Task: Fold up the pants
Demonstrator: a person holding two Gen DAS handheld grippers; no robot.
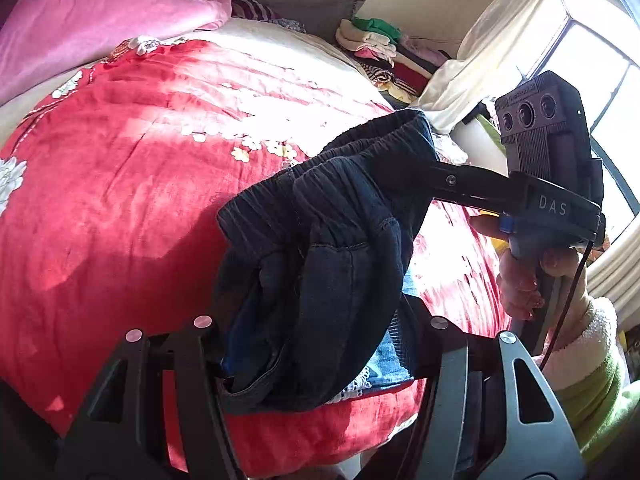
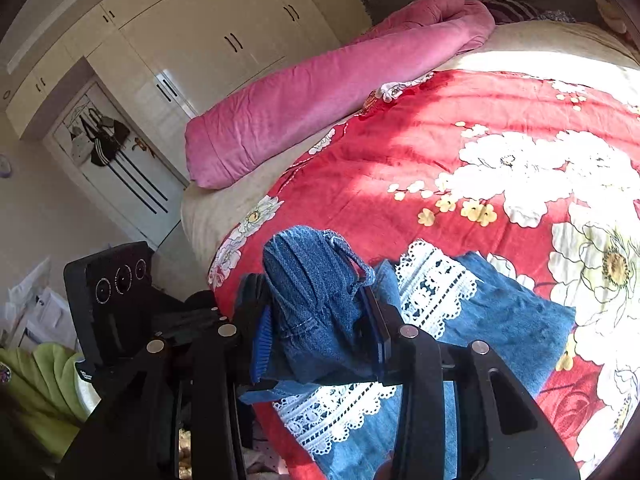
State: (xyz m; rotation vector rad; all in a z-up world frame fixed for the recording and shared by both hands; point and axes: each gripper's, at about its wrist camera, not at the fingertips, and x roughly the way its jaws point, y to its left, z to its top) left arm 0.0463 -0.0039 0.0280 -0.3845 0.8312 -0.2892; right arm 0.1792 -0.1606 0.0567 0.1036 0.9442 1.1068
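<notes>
The pants (image 1: 332, 264) are blue denim with an elastic waistband and white lace trim (image 2: 436, 288). They are lifted at the waist above a red floral bedspread (image 1: 120, 200). My left gripper (image 1: 316, 360) is shut on bunched waist fabric. My right gripper (image 2: 320, 332) is shut on another bunch of the denim (image 2: 312, 292); in the left wrist view it (image 1: 404, 172) comes in from the right, clamped on the waistband. The legs (image 2: 512, 320) lie on the bed below.
A rolled pink quilt (image 2: 320, 92) lies along the far side of the bed. A stack of folded clothes (image 1: 380, 52) sits by the window. White wardrobes (image 2: 192, 48) and a door stand beyond the bed's left edge.
</notes>
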